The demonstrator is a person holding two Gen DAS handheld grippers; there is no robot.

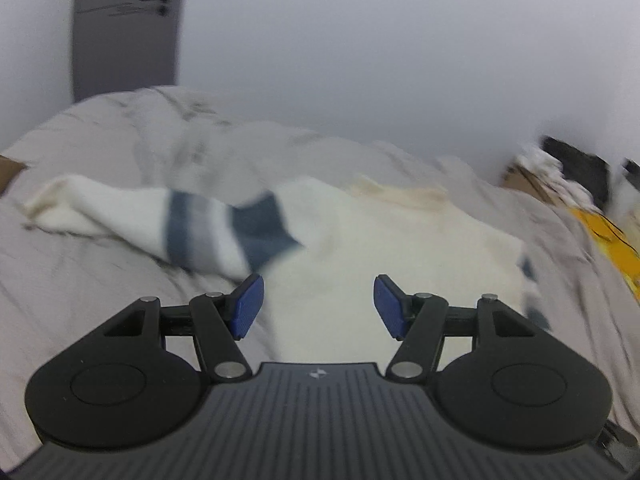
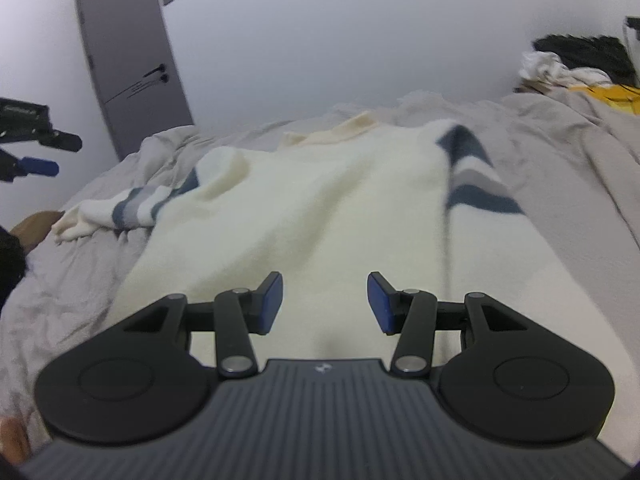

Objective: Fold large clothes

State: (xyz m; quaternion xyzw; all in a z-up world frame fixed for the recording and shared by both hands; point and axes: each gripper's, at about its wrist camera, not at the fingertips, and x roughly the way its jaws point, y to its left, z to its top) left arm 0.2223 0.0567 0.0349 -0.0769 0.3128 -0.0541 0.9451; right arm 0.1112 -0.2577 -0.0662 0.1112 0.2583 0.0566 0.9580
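So the cream sweater (image 2: 320,216) lies spread on the bed (image 2: 560,184), collar toward the wall. The right-hand sleeve (image 2: 476,176) looks already laid in along the body, with its blue and grey stripes showing. The left-hand sleeve (image 1: 132,216) still trails out across the grey sheet, cuff pointing away from the body.

Both grippers are empty. The left gripper (image 1: 318,306) hangs above the sweater's left side with its jaws spread and nothing between the blue pads (image 1: 248,308). The right gripper (image 2: 325,304) hovers over the lower body of the sweater, jaws parted, no fabric pinched.

What could go wrong from here, as a guess:

- The left view is smeared, so that hand seems to be swinging fast. Coming in hot on the loose sleeve could mean pinching the sheet along with the knit, and then the fold drags the bedding.
- Grabbing the sleeve mid-length instead of near the cuff probably leaves the end flopping and the fold comes out lopsided.
- The knit looks thick and soft, so a shallow bite may slip out halfway through the lift.
- The bed is rumpled, and pulling sideways could shift the whole sweater and undo the tucked sleeve.
- The pile of clothes (image 2: 568,64) at the far corner is well apart, so no real snag risk there.
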